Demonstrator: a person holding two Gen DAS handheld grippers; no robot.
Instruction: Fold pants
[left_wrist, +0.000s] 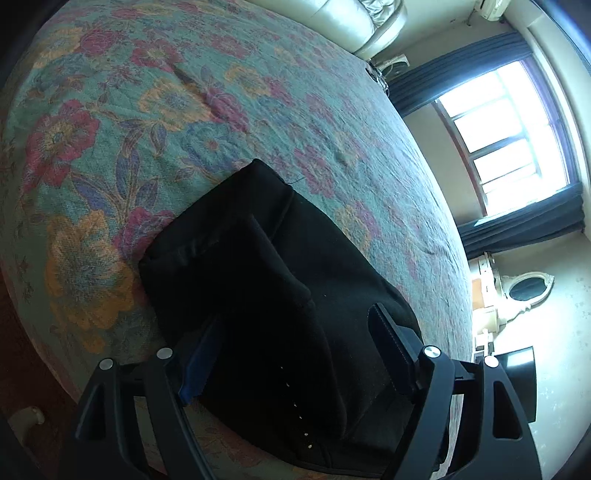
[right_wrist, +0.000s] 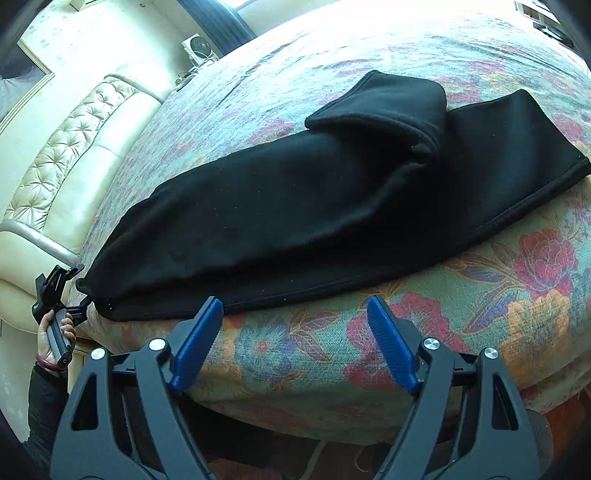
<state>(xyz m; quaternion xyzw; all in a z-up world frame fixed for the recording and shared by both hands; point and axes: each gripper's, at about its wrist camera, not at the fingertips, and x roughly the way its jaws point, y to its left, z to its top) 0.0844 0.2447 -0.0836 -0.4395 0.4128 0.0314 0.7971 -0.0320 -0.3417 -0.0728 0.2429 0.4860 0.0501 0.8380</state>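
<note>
Black pants (right_wrist: 295, 206) lie folded lengthwise on the floral bedspread (right_wrist: 517, 295), with one end flipped back on top near the far right. In the left wrist view the pants (left_wrist: 266, 280) fill the gap between the fingers. My left gripper (left_wrist: 295, 350) is open, its jaws wide apart on either side of the near end of the pants. It also shows in the right wrist view (right_wrist: 79, 291) at the pants' left end, held by a hand. My right gripper (right_wrist: 295, 325) is open and empty, just in front of the pants' near edge.
A cream tufted headboard (right_wrist: 74, 147) stands at the left of the bed. A window with dark curtains (left_wrist: 517, 147) and a white dresser with an oval mirror (left_wrist: 524, 288) are beyond the bed's far side. The bed edge drops to the floor below my right gripper.
</note>
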